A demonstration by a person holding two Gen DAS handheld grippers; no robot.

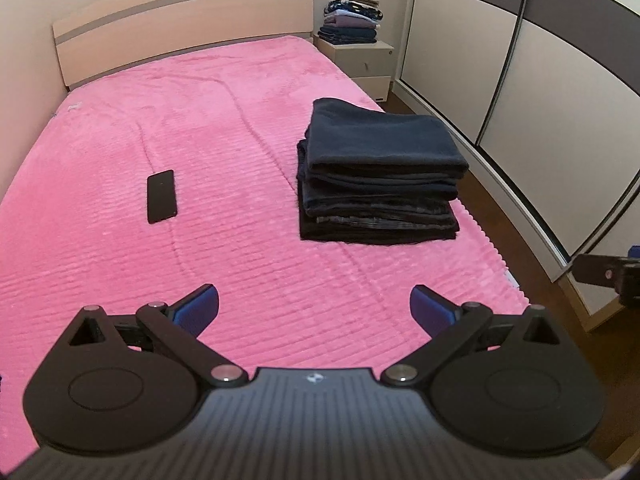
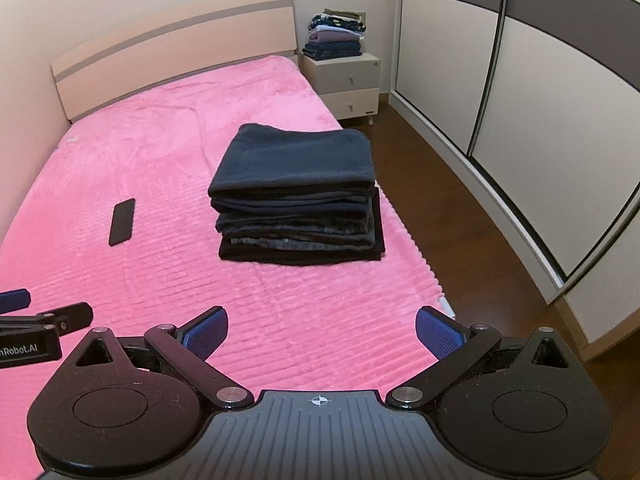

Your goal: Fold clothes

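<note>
A stack of folded dark clothes [image 1: 380, 172] [image 2: 296, 196] rests on the pink bedspread [image 1: 180, 120] [image 2: 140, 152] near the bed's right edge, a navy fleece piece on top. My left gripper [image 1: 314, 310] hovers open over the near part of the bed, nothing between its blue pads [image 1: 198, 308]. My right gripper [image 2: 322, 332] is open too, empty, above the bed's near right corner, short of the stack. Part of the left gripper [image 2: 36, 320] shows at the left edge of the right wrist view.
A black phone [image 1: 161, 196] [image 2: 122, 221] lies flat on the bedspread left of the stack. A nightstand [image 1: 360, 60] [image 2: 348, 80] by the headboard carries another pile of folded clothes [image 1: 354, 22]. Wardrobe sliding doors [image 2: 520, 100] line the right side across a wooden floor strip [image 2: 460, 220].
</note>
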